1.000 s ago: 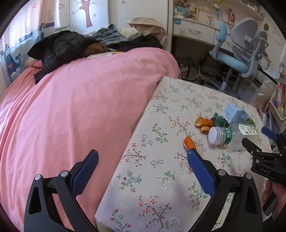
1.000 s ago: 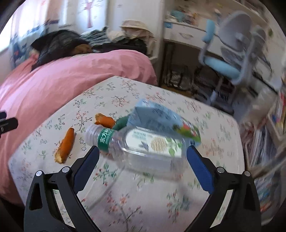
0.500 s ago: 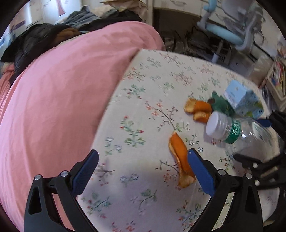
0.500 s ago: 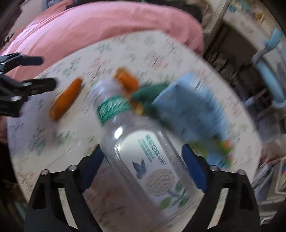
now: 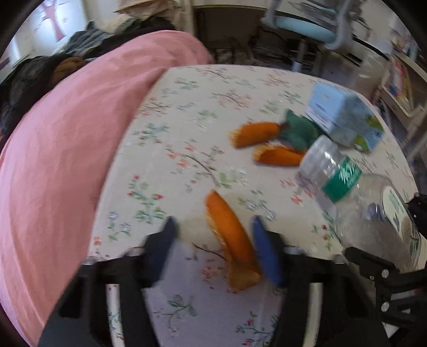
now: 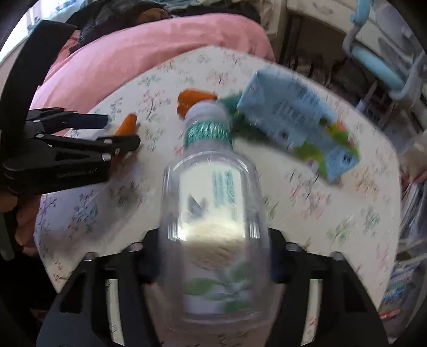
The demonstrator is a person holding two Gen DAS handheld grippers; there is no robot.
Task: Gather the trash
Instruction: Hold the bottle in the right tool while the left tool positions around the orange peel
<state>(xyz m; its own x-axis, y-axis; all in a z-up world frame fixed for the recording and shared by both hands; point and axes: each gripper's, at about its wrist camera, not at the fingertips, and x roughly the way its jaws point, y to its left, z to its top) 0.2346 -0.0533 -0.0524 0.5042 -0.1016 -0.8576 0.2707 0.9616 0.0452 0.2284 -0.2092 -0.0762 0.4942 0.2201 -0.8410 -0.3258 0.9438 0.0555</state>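
A pink bed (image 5: 80,128) adjoins the floral-clothed table (image 5: 186,112), blue chair (image 5: 301,24) behind.

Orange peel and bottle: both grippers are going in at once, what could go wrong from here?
The left gripper is closing with the orange peel off-centre, against its right finger; it may pinch only an edge. The right gripper is closing around the smooth plastic bottle, which could slide. The bottle's neck lies by two more peels and a green wrapper; lifting could scatter them.
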